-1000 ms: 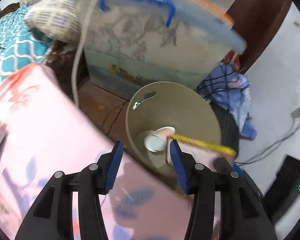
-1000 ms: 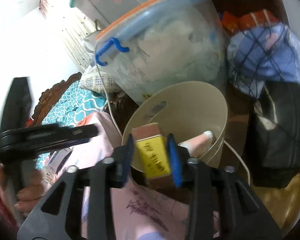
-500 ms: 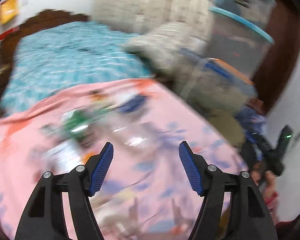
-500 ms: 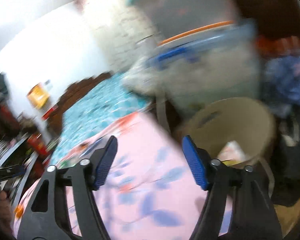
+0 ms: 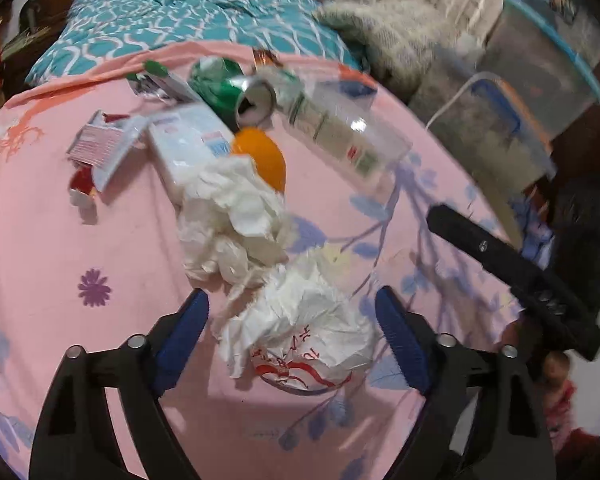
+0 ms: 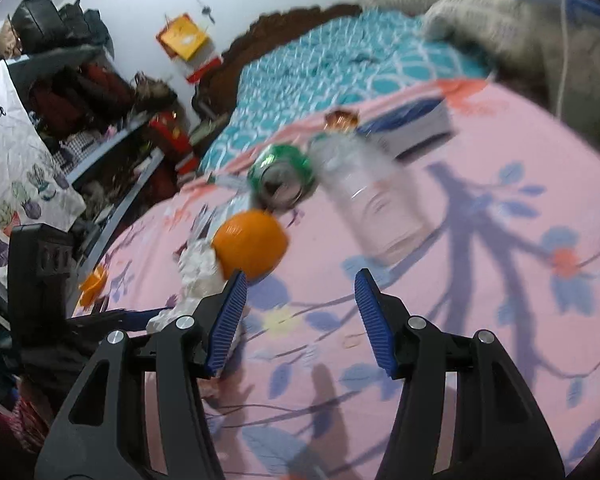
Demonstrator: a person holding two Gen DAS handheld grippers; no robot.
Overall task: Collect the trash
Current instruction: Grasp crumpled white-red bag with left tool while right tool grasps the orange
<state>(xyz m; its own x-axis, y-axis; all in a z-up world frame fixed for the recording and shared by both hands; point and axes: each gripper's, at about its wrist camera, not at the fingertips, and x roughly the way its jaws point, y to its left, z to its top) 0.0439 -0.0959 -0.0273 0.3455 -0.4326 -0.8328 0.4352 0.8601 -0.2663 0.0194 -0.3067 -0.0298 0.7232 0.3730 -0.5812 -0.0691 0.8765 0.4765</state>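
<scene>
Trash lies on a pink flowered bedsheet (image 5: 100, 240). My left gripper (image 5: 292, 328) is open, its jaws either side of a crumpled white wrapper with red print (image 5: 300, 336). Beyond it lie a crumpled white tissue (image 5: 236, 216), an orange (image 5: 264, 156), a green can (image 5: 248, 92), a clear plastic cup (image 5: 352, 136) and a white packet (image 5: 188, 140). My right gripper (image 6: 300, 312) is open and empty above the sheet, just short of the orange (image 6: 252, 244), the can (image 6: 280, 176) and the clear cup (image 6: 372, 204).
A small red-and-white carton (image 5: 100, 148) lies at the left. A teal quilt (image 5: 180, 12) covers the far bed. Plastic storage boxes (image 5: 540, 60) stand at the right. A blue-and-white box (image 6: 412, 124) lies on the sheet. Cluttered shelves (image 6: 80, 92) stand at the left.
Both grippers swung away from the beige bin to the bed. The right gripper let go of the yellow-labelled box into the bin and is now open.
</scene>
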